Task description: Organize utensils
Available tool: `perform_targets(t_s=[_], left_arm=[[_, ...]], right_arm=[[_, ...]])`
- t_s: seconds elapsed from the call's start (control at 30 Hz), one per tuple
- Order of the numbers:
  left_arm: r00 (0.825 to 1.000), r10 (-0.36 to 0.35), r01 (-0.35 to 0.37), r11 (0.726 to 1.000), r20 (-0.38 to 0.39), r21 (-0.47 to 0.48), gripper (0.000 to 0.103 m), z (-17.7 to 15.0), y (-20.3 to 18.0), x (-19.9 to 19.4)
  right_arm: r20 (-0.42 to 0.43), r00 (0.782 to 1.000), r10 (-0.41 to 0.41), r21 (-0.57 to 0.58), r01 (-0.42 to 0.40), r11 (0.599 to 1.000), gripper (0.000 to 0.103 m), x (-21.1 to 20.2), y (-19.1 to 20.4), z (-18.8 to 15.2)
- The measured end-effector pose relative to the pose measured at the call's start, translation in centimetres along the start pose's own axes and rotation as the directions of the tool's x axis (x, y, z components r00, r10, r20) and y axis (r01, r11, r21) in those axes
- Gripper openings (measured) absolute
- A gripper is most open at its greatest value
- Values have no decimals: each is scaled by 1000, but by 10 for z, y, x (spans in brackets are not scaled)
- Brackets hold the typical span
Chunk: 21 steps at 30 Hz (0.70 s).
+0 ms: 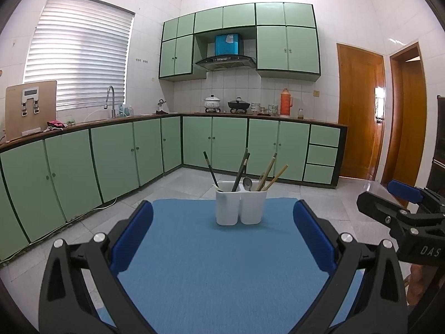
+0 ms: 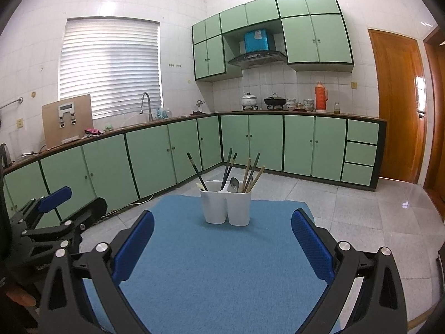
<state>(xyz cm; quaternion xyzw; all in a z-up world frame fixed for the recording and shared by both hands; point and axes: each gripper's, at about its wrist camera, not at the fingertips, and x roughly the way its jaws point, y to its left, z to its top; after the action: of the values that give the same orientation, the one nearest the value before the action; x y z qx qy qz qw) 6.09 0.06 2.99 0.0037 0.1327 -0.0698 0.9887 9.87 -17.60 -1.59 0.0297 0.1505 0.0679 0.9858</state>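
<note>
Left gripper [image 1: 222, 231] and right gripper [image 2: 222, 239]: both spread wide, empty, hovering over the blue mat [image 1: 211, 272]. One white two-compartment holder [image 1: 240, 206] at the mat's far end. Left compartment: about three dark chopsticks [image 1: 241, 171], one pale item. Right compartment: one spoon [image 1: 247, 183], roughly three wooden chopsticks [image 1: 274, 177]. Nothing loose on the mat; sorting looks finished or unstarted. Any next move needs a reach forward to the holder

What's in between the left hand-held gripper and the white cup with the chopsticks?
Nothing but bare blue mat. The left wrist view shows it running from the open left hand-held gripper up to the white utensil holder.
</note>
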Motion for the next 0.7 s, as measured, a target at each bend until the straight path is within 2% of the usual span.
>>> perform_targets(t_s=[0.7], left_arm=[[1000,10,-10,1000,6,0,98,1,5,-1]], right_arm=[[-4,1000,6,-9,-6,1000,97,1,4,0]])
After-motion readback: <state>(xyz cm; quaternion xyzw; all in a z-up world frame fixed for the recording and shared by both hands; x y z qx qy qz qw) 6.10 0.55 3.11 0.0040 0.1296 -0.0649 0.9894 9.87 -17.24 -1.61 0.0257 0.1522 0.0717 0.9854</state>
